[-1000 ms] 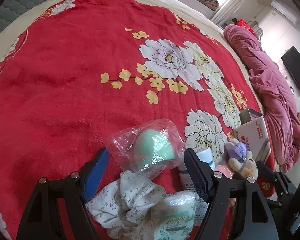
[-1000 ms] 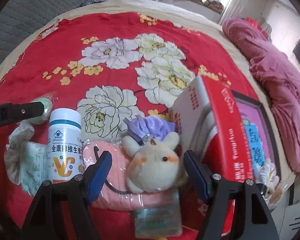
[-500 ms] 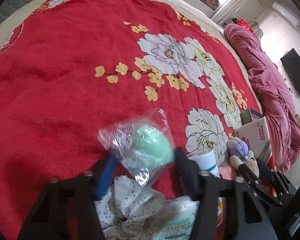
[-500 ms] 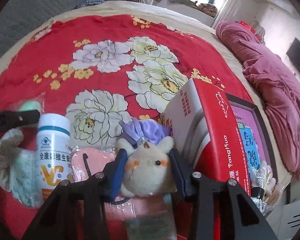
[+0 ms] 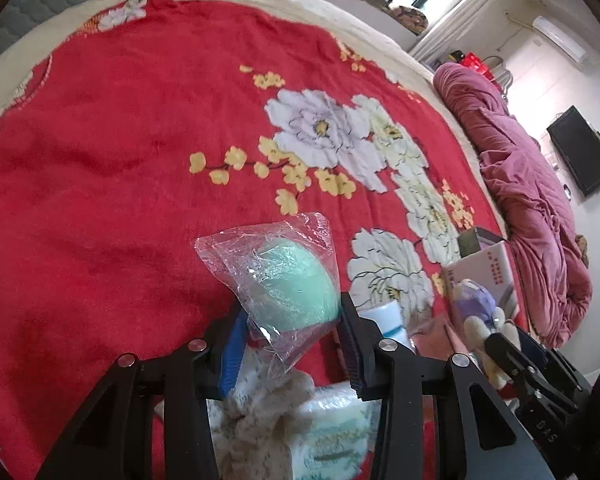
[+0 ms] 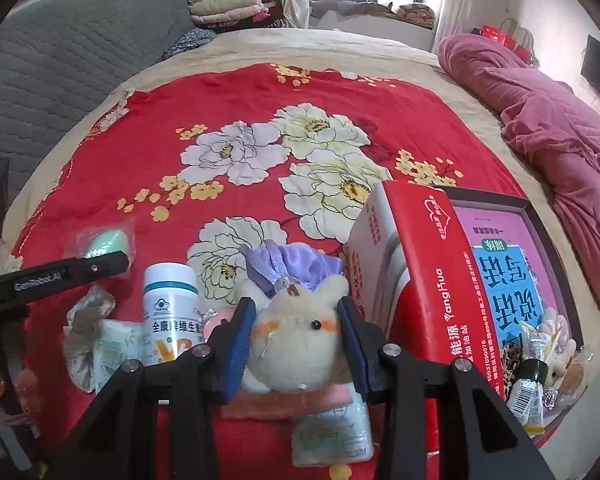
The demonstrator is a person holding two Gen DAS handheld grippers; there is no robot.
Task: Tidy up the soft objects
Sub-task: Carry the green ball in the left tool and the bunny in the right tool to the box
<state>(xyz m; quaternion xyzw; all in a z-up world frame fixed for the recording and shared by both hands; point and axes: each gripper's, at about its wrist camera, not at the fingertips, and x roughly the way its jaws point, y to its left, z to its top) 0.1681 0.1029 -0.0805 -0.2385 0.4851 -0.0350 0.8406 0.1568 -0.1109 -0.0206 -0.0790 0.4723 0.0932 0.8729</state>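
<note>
The left gripper (image 5: 290,344) has its jaws closing on the bagged green sponge (image 5: 288,284), pads at its sides; the bag's loose plastic tail hangs below. The right gripper (image 6: 296,344) has narrowed its jaws onto the cream plush rabbit (image 6: 300,340), which sits squeezed between both pads above the pink pouch (image 6: 284,400) on the red bedspread (image 5: 120,160). To lift well, squeeze only until each soft body stops slipping, then raise straight up so the rabbit clears the white vitamin bottle (image 6: 170,312) on 1 side and the red carton (image 6: 424,280) on the other. The sponge probably sits clear of the floral cloth (image 5: 260,396), though blur makes that uncertain.
</note>
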